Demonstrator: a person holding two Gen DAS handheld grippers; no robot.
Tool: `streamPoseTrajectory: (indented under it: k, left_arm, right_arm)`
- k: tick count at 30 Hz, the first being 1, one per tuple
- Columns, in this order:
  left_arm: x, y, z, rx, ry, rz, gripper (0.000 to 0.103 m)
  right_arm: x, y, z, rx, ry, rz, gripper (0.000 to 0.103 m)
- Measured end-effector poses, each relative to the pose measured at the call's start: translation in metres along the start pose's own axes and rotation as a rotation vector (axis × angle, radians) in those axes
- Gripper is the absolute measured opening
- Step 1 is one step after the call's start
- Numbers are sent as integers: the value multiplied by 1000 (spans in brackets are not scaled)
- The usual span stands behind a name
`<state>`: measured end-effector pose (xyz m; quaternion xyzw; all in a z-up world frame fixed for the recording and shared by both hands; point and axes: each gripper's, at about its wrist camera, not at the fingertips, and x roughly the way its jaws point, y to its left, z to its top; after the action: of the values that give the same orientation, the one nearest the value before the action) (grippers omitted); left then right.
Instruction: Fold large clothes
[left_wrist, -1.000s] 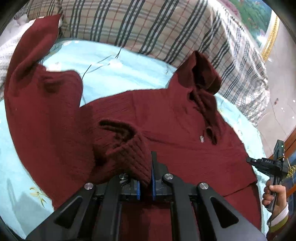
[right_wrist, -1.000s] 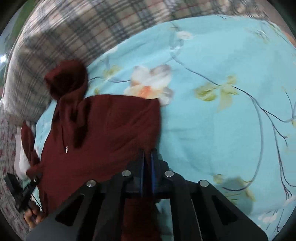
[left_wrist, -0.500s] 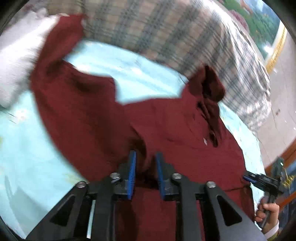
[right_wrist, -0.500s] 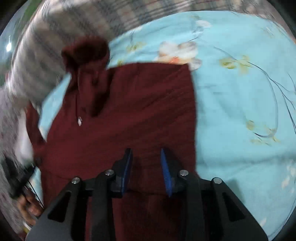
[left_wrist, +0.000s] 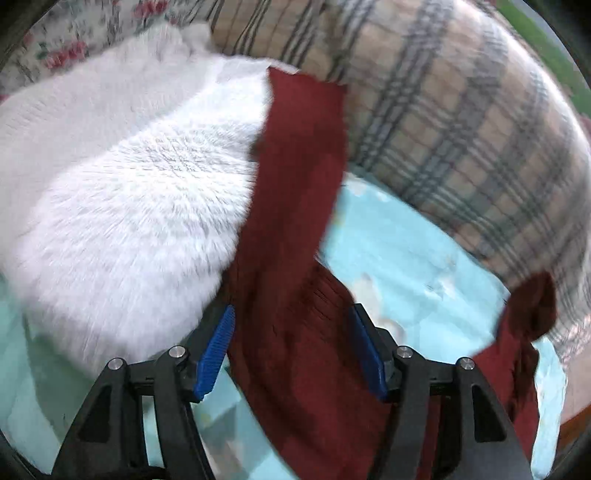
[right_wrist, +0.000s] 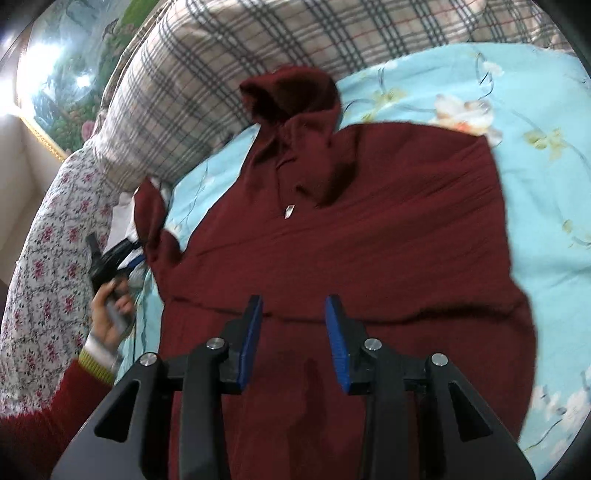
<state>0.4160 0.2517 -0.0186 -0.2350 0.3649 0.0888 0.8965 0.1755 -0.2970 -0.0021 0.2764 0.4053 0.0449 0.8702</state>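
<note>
A dark red knitted hooded sweater (right_wrist: 354, 229) lies spread on a bed with a light blue floral sheet (right_wrist: 535, 110), its hood toward a plaid pillow (right_wrist: 229, 66). The right claw (right_wrist: 294, 339) hovers wide open over its hem. The left claw (left_wrist: 291, 350), equally spread and empty, straddles one sleeve (left_wrist: 295, 177) beside a fluffy white knit (left_wrist: 122, 206).

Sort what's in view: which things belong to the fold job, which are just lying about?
In the job:
- maroon hooded sweater, spread on the bed
- its sleeve, draped over the white garment
- left gripper, open
- right gripper, open

Lying about:
- white fuzzy garment
- plaid pillow
- floral bedsheet
- framed picture
</note>
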Motion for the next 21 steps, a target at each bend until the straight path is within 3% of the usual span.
streamPoseTrajectory:
  k: [4,5,6,10,15,21]
  left_arm:
    - [17,-1,18,22,-11,-5,57]
    - [18,-3,21,35,-18,-24,39]
    - [20,-6,22,47,-15,-48,8]
    - [13,-9,18,68,-31,-59,8]
    - [-17,-15,4,75,-66,-131,7]
    - [-71,-84,-44,222,-78,-270,7]
  right_arm:
    - [4,1,-5,-4,22,-13,36]
    - [1,-3,-6,2,24,-13,36]
    - [2,-4,-6,12,25,-12,36]
    - [1,-6,-9,32,19,-14,36]
    - [-9,-5,-14,25,2,-21,36]
    - [-10,1,-13,30,-2,5,36]
